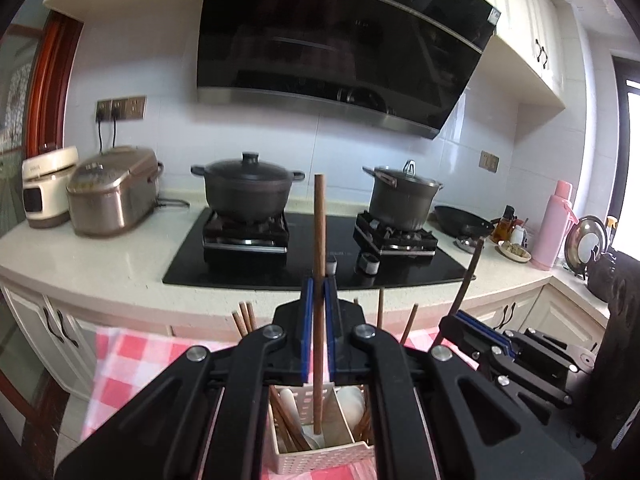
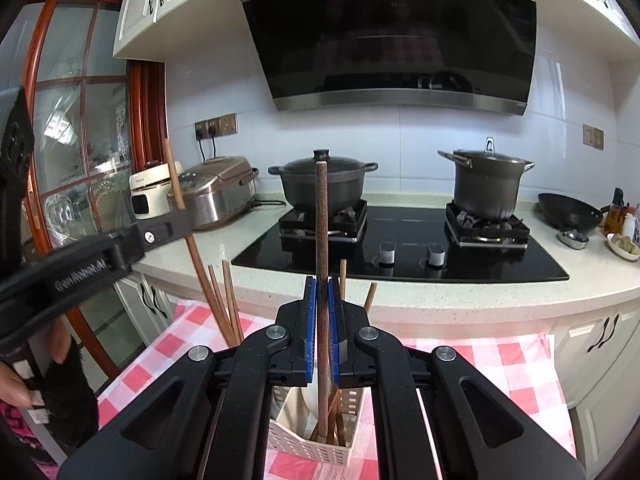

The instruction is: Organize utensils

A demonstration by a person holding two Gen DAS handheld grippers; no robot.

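My left gripper (image 1: 319, 282) is shut on a brown wooden chopstick (image 1: 319, 240) held upright, its lower end down in a white slotted utensil holder (image 1: 320, 454). The holder has several chopsticks (image 1: 286, 424) and white spoons (image 1: 352, 404) in it. My right gripper (image 2: 322, 282) is shut on another dark chopstick (image 2: 321, 220), also upright, its lower end in the same holder (image 2: 308, 444). The right gripper shows at the right of the left wrist view (image 1: 464, 316); the left gripper shows at the left of the right wrist view (image 2: 176, 220).
The holder stands on a red-and-white checked cloth (image 2: 500, 368) in front of a counter (image 1: 100, 264). On the counter are a black hob (image 2: 400, 256) with two pots (image 1: 248, 188) (image 2: 484, 184), a rice cooker (image 1: 112, 192), a wok (image 2: 568, 210) and a pink flask (image 1: 556, 224).
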